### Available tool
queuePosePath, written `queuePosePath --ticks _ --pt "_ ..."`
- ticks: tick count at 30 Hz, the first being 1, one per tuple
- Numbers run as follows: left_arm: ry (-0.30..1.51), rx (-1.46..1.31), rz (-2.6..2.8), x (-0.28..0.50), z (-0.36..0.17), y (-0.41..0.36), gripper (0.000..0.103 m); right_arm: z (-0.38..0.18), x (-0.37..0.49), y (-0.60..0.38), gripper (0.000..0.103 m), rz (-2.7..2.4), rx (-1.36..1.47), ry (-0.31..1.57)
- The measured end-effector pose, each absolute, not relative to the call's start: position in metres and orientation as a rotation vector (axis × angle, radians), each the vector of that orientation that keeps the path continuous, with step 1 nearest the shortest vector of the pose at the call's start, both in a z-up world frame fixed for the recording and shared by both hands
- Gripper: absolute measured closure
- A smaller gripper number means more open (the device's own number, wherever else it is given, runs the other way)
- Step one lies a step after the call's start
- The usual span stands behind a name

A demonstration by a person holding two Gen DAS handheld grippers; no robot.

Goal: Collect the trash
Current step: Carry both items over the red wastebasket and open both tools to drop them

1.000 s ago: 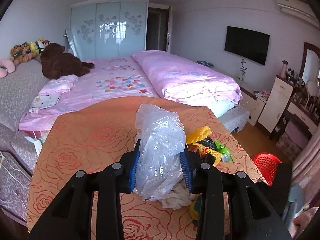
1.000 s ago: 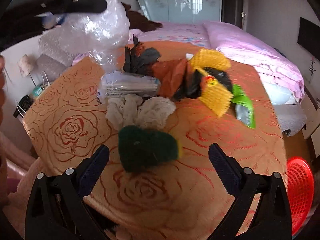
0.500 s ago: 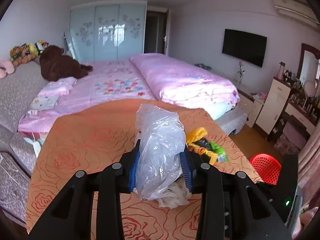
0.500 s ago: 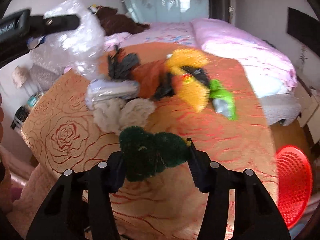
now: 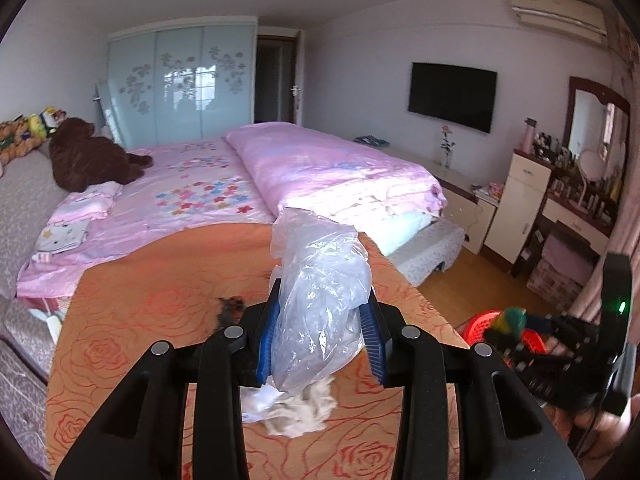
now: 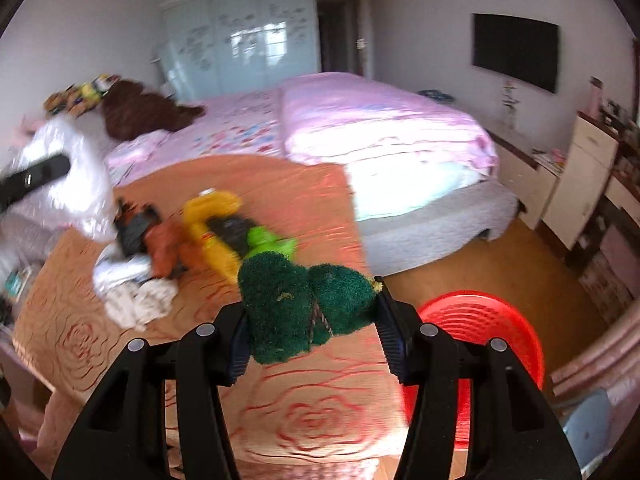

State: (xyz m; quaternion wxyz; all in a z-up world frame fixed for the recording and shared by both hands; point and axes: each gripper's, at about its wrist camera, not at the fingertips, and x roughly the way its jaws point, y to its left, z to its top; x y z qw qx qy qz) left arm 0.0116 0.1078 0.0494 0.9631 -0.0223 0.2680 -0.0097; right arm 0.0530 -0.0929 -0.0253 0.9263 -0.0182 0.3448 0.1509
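From the left wrist view, we have the left gripper (image 5: 322, 338) clamped on a crumpled clear plastic bag (image 5: 320, 300), which rises above the fingers (image 5: 267, 340) over the table (image 5: 132, 320); a pale wad of tissue (image 5: 302, 404) lies below it at six o'clock, and the right gripper (image 5: 516, 334) shows at three o'clock over the red basket (image 5: 480, 320). From the right wrist view, its fingers (image 6: 390, 344) have just been closing and now pinch a dark green scrubbing pad (image 6: 304, 308), lifted off the table. The basket sits on the floor at four o'clock, and the remaining trash pile (image 6: 200, 236) lies at ten o'clock. We judge this the carry step: next, we swing the pad over the basket rim, then release.
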Motion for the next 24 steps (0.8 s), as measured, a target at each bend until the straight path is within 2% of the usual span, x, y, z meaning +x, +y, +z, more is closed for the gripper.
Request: queuePosePath --ticks 24 --pt "0.686 0.121 -0.351 0.082 -0.014 -0.050 0.068 -0.024 0.058 -0.231 0.051 -0.033 0.109 0.689"
